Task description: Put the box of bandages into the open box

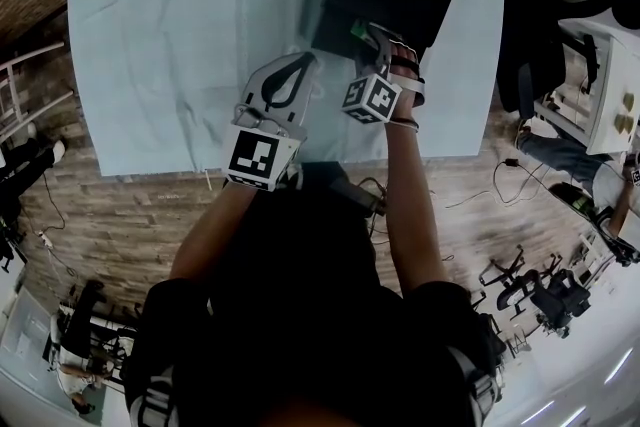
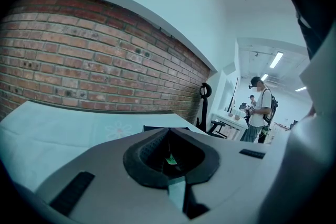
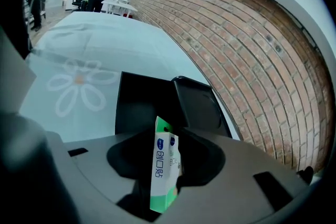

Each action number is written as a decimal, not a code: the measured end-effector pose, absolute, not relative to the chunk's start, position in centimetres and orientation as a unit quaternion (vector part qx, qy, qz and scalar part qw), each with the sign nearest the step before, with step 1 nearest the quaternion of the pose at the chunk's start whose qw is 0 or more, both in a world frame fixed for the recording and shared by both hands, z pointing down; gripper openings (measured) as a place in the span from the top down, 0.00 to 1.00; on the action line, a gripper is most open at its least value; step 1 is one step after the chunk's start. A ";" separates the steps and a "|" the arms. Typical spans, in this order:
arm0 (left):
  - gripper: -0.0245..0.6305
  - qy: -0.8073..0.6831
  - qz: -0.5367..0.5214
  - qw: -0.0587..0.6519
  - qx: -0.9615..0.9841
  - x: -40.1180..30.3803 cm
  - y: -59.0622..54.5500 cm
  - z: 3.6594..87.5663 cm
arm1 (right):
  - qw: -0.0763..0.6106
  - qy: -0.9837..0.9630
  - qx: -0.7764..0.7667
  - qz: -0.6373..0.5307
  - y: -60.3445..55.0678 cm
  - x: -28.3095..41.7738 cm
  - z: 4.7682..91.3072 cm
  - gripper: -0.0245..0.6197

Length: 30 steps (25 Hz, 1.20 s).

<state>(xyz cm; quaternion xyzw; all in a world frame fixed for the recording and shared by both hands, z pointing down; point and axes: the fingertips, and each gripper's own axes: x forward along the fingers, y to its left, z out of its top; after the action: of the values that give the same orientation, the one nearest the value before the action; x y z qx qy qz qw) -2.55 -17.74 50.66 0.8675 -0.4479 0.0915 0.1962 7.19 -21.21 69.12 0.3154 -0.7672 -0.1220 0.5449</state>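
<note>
Upright, bandage box [image 3: 165,168] between jaws of right gripper [image 3: 169,136]

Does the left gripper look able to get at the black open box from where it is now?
Probably yes. The left gripper sits just beside the black box at its near left corner, with only bare tablecloth between; the right gripper is further right.

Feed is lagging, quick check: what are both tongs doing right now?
Left tongs: closed, empty.
Right tongs: open, bandage box standing between them.
</note>
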 end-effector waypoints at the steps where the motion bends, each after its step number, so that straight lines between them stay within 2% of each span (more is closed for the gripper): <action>1: 0.91 -0.447 0.091 0.196 0.868 -2.5 -17.7 50.6 | 0.543 -0.768 0.316 -0.120 -21.1 7.2 69.0 0.73; 16: 0.91 -0.441 0.087 0.186 0.874 -1.6 -16.3 49.6 | 0.498 -0.787 0.355 -0.079 -19.5 7.3 66.9 0.74; 23: 0.91 -0.442 0.076 0.173 0.877 -1.3 -15.1 48.1 | 0.390 -0.806 0.444 0.002 -18.7 7.5 62.9 0.86; 30: 0.91 -0.441 0.072 0.167 0.879 -1.3 -12.7 46.6 | 0.268 -0.820 0.501 0.072 -17.0 7.8 57.3 0.90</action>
<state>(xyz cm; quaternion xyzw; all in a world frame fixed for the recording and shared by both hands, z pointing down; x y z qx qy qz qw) -1.26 -12.67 46.62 0.8790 -0.4407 0.0723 0.1669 7.77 -17.04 57.26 0.5005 -0.8202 0.0724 0.2676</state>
